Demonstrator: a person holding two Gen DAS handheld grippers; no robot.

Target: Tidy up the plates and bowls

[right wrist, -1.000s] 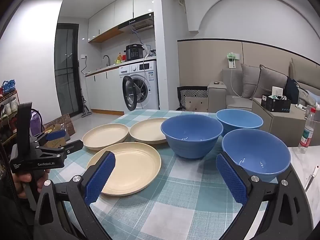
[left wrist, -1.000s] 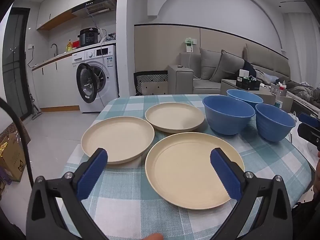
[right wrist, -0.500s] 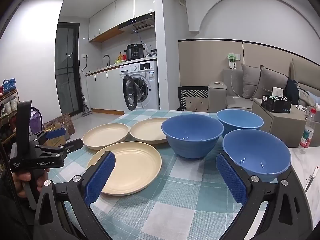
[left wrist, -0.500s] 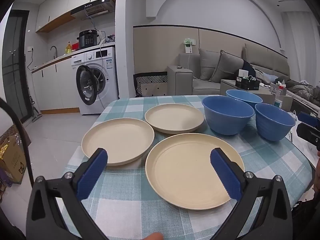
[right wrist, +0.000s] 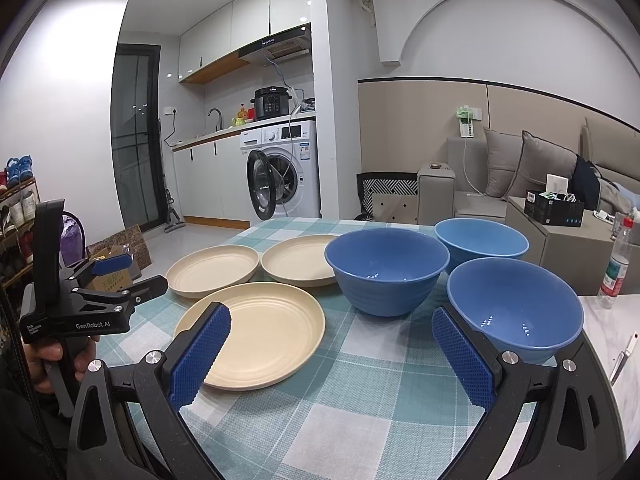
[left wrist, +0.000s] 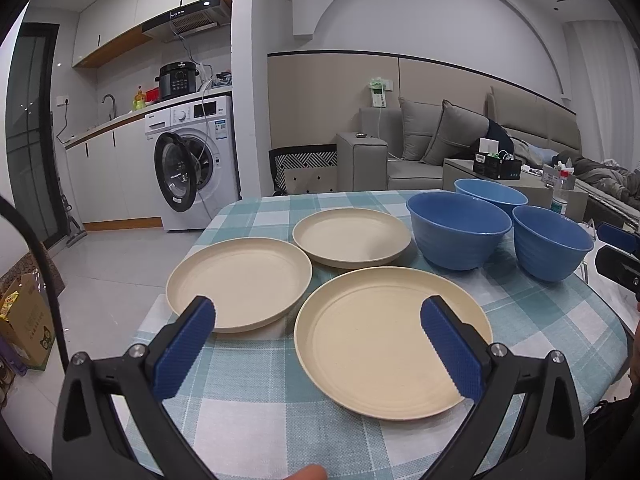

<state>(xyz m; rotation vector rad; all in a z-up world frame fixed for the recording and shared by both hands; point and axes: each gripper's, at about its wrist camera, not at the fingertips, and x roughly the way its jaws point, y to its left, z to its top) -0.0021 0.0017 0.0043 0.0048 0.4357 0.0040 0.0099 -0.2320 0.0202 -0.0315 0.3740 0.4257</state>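
Note:
Three cream plates lie on the checked table: a near plate [left wrist: 392, 344] [right wrist: 256, 332], a left plate [left wrist: 240, 280] [right wrist: 212, 270] and a far plate [left wrist: 352, 236] [right wrist: 300, 258]. To their right stand three blue bowls, all upright and apart: a middle bowl [left wrist: 458, 236] [right wrist: 386, 272], a far bowl [left wrist: 490, 196] [right wrist: 480, 238] and a near right bowl [left wrist: 552, 246] [right wrist: 516, 312]. My left gripper [left wrist: 318, 312] [right wrist: 140, 272] hovers open over the front left of the table, holding nothing. My right gripper [right wrist: 331, 314] [left wrist: 616, 240] is open and empty before the near right bowl.
The teal checked tablecloth [right wrist: 360, 420] covers a rounded table whose left edge drops to the tiled floor. A washing machine [left wrist: 188, 168] with its door open stands behind, and a sofa [left wrist: 440, 140] at the back right. A plastic bottle [right wrist: 614, 268] stands on a white surface to the right.
Almost nothing: the left wrist view has levelled slightly. Both grippers stay open and no plate or bowl has moved.

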